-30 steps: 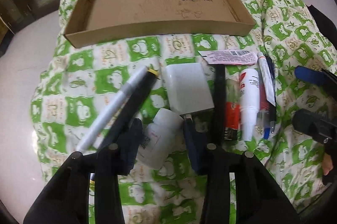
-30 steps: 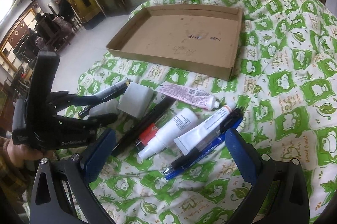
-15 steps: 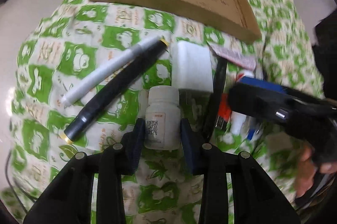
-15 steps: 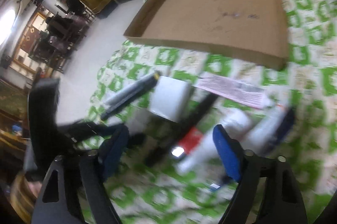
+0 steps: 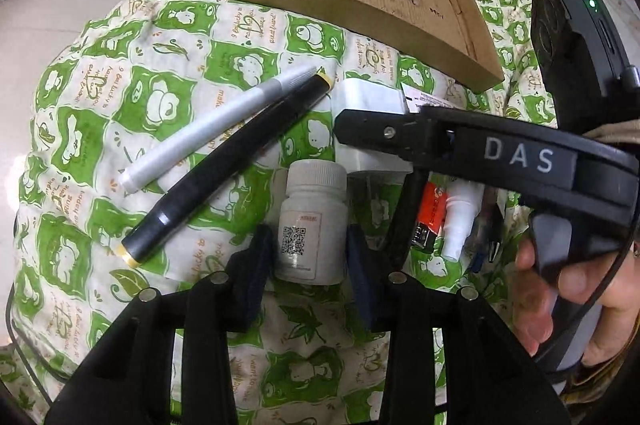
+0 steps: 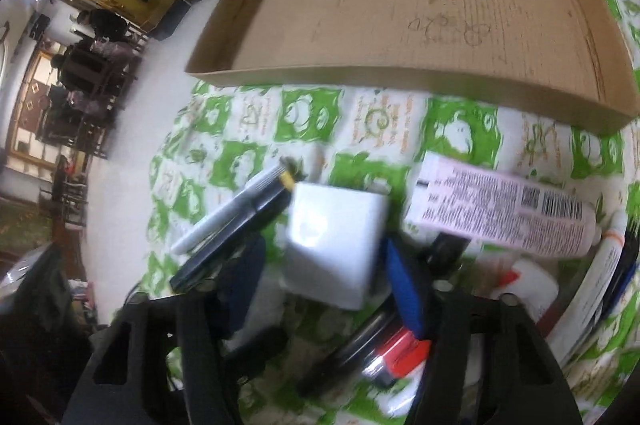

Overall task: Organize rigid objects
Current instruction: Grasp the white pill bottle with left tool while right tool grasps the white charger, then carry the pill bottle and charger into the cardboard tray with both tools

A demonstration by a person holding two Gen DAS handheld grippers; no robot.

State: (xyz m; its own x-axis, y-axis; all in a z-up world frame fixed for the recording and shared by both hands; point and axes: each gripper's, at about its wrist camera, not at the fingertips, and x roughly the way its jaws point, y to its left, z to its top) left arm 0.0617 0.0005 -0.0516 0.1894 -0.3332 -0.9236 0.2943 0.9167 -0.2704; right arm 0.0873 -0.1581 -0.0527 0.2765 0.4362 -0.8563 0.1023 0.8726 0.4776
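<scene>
The green-and-white cloth (image 5: pixel 168 105) covered the table, and the shallow cardboard tray (image 5: pixel 344 1) sat at twelve o'clock in the left wrist view, nothing visible inside it. Below it, near centre, lay the white block (image 6: pixel 332 245), likely a charger; in the right wrist view the right gripper (image 6: pixel 324 289) had its fingers on either side of that block, close to its flanks, though motion blur left it unclear whether they were clamped on it or just short of contact. It looked rigid, smooth and flat-sided, so a squeeze across two opposite faces should hold, with some risk of slipping on the glossy plastic. At about ten o'clock lay the black marker (image 5: pixel 224 169) and the grey pen (image 5: pixel 216 129) side by side, touching. The pink tube (image 6: pixel 504 209) lay at three o'clock in the right view. The small white bottle (image 5: pixel 312 221) sat between the fingers of the left gripper (image 5: pixel 308 265), which were apart, flanking its lower body with narrow gaps visible. It was probably light and stiff, and round, so it could roll or twist; the labelled mid-body below the ribbed cap seemed the safest place to take hold
</scene>
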